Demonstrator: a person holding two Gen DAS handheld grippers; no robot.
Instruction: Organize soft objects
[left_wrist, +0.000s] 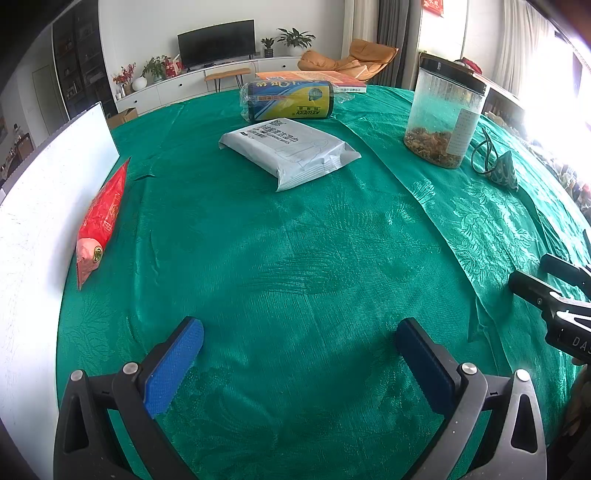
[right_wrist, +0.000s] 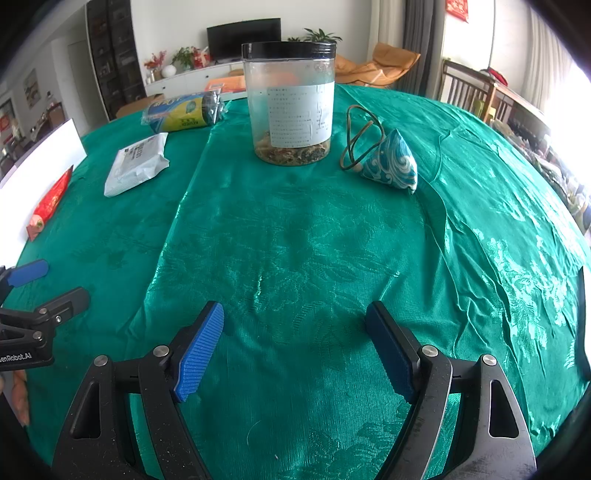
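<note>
Hovering over the green cloth (right_wrist: 295, 240), both grippers gape empty.

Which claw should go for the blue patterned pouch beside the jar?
Probably the right claw: it is open, and the pouch lies ahead, slightly to its right. From the left claw, the pouch sits far right.

Before me a flat white plastic wipes pack (left_wrist: 290, 152) lies mid-surface; a red foil pouch (left_wrist: 99, 225) leans left; a blue-white pyramid fabric sachet (right_wrist: 391, 161) sits right.
</note>
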